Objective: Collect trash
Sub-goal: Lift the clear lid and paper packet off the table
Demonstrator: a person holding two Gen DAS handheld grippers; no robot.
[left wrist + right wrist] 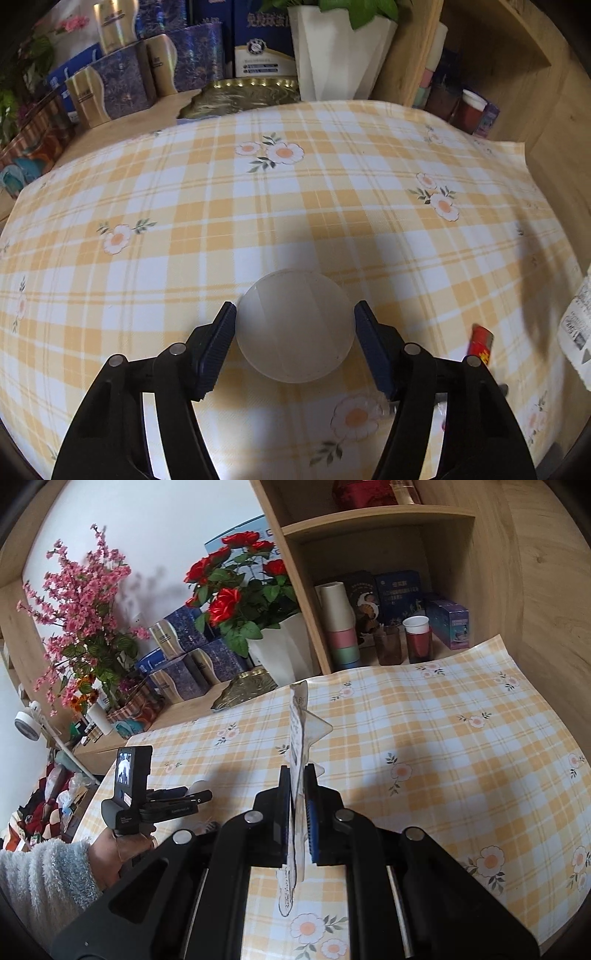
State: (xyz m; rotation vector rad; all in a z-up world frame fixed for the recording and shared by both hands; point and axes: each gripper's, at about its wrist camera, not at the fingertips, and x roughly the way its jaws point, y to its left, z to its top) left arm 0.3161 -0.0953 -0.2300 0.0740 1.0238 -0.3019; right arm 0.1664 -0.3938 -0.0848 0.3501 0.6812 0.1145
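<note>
The translucent round lid (293,326) lies flat on the checked cloth of the desk (332,206), between the pads of the left hand-held gripper (295,345), which stand partly open just beside its rim without clearly pressing it. A sound grasp calls for closing evenly across the widest part, pads low against the cloth, since the thin edge may slip. The right hand-held gripper (298,812) is clamped on a flat printed wrapper (297,738), held upright above the desk. A red lighter-like item (482,343) lies near the lid.
</note>
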